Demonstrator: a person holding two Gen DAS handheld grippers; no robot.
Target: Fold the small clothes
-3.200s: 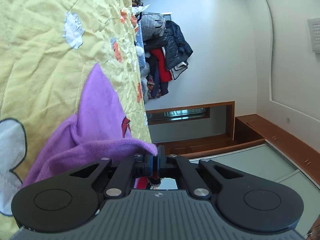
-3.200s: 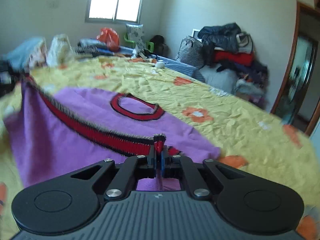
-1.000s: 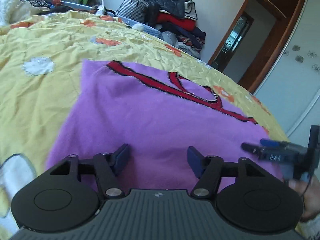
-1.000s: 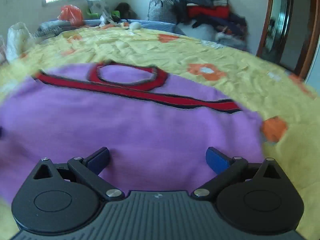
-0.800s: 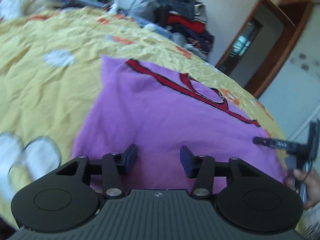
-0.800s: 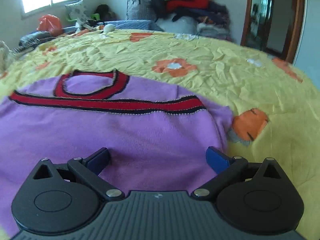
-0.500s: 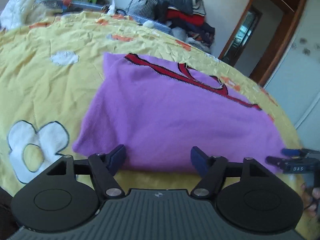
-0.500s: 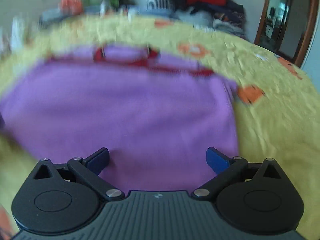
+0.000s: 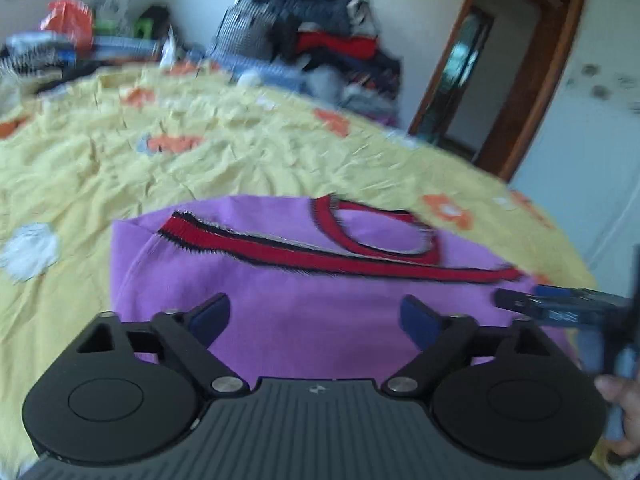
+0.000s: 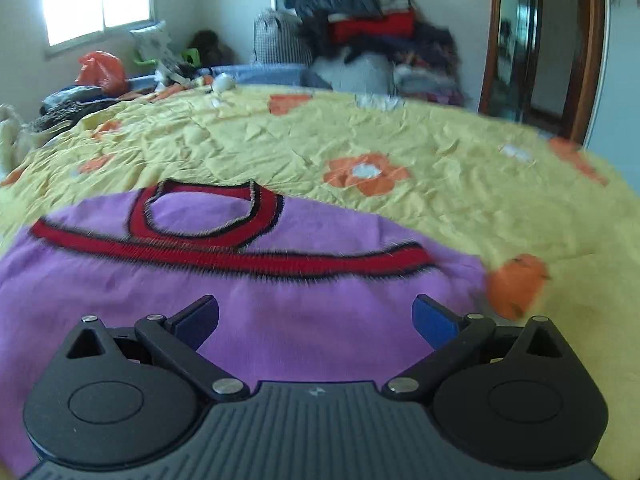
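Over the purple knit garment with red trim (image 9: 320,320) on the flowered yellow bedspread (image 9: 200,152), hovering with both the left gripper (image 9: 315,316) and the right gripper (image 10: 316,320) spread and empty, the left jaws having just been opening after release, leaving the spread-out garment ready for folding.

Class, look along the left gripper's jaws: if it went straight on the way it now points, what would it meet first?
Most likely the purple garment spread on the yellow bedspread. The left gripper points down at its plain body, below the red band, jaws open with nothing between them. Depth is hard to judge.
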